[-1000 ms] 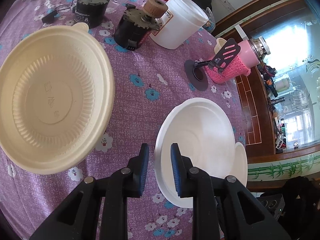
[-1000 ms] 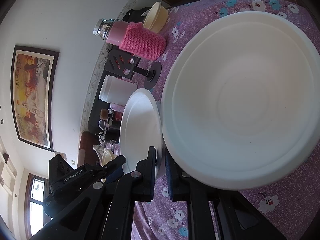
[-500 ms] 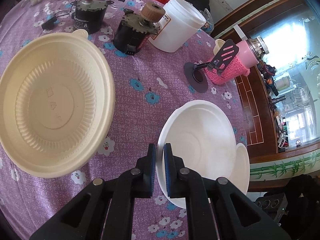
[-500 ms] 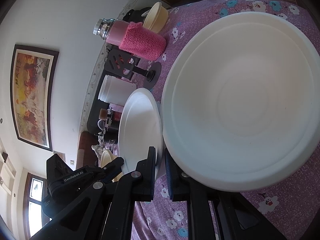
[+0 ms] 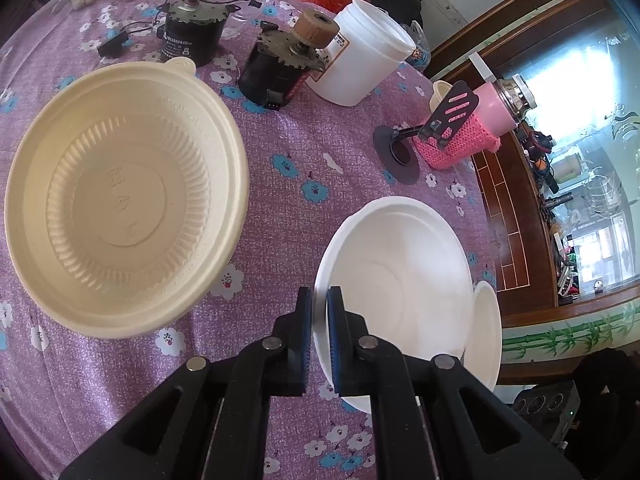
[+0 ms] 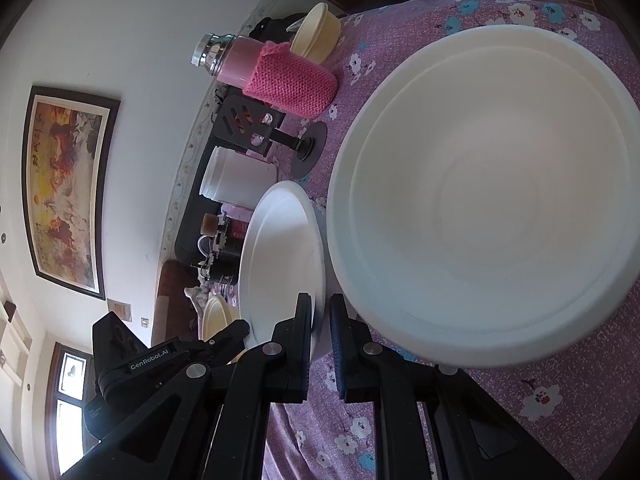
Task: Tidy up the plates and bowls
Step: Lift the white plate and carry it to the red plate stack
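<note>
In the left wrist view my left gripper (image 5: 318,312) is shut on the near rim of a white bowl (image 5: 400,280) on the purple flowered tablecloth. A white plate (image 5: 486,332) peeks out behind it at the right. A large cream ribbed bowl (image 5: 120,200) sits to the left. In the right wrist view my right gripper (image 6: 320,320) is shut on the rim of the white plate (image 6: 280,256), held tilted on edge beside a large white bowl (image 6: 480,208). The left gripper (image 6: 180,352) shows at lower left.
At the table's far side stand a white plastic tub (image 5: 364,68), two black motors (image 5: 280,68), a black phone stand (image 5: 424,132) and a pink knit-sleeved jar (image 5: 476,128). A small cream cup (image 6: 316,32) sits by the jar. The table edge runs along the right.
My left gripper has closed from open onto the white bowl's near rim and moved slightly forward. The right gripper keeps its hold on the plate, almost unmoved.
</note>
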Demonstrator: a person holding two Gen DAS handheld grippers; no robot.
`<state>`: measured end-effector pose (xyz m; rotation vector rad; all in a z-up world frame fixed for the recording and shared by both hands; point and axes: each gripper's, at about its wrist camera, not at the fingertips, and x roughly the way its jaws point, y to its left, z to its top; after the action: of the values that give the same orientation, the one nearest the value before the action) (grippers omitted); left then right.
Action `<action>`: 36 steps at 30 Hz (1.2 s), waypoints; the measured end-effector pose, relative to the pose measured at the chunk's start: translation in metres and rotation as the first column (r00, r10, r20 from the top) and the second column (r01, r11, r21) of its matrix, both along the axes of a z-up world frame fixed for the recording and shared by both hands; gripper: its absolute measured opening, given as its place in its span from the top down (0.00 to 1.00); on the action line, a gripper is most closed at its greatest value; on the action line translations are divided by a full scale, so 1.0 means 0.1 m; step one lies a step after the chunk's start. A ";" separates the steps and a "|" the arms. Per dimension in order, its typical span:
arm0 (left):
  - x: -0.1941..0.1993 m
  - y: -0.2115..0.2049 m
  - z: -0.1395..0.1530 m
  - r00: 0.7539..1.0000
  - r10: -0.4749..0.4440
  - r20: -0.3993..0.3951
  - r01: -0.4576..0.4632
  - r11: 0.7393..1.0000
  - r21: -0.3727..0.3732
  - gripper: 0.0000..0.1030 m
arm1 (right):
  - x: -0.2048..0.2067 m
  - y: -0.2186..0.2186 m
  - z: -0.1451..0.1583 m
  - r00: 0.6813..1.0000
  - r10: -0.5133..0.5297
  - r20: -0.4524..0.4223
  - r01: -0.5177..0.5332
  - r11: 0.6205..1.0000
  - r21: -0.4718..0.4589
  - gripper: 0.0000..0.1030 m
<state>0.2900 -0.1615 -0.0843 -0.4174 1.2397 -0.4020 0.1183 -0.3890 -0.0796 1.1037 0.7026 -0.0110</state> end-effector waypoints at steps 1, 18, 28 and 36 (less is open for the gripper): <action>-0.01 0.01 0.01 1.000 0.003 0.002 -0.003 1.000 0.000 0.93 | 0.00 0.01 0.00 1.000 0.003 0.002 -0.003 1.000 -0.001 0.90; -0.66 0.59 0.17 0.997 0.077 0.028 -0.077 0.997 -0.029 0.94 | -0.27 0.43 0.18 0.995 0.098 0.032 -0.097 0.994 -0.047 0.91; -1.28 1.09 0.46 0.984 0.144 0.106 -0.140 0.989 -0.046 0.94 | -0.59 0.86 0.48 0.981 0.179 0.077 -0.169 0.979 -0.117 0.92; -1.85 1.75 0.66 0.953 0.248 0.171 -0.245 0.969 -0.040 0.93 | -0.75 1.49 0.64 0.948 0.301 0.108 -0.281 0.946 -0.163 0.92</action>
<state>0.1053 0.0135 -0.0183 -0.5351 0.9994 -0.2302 0.0431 -0.2401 -0.0154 0.8439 0.7290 0.2584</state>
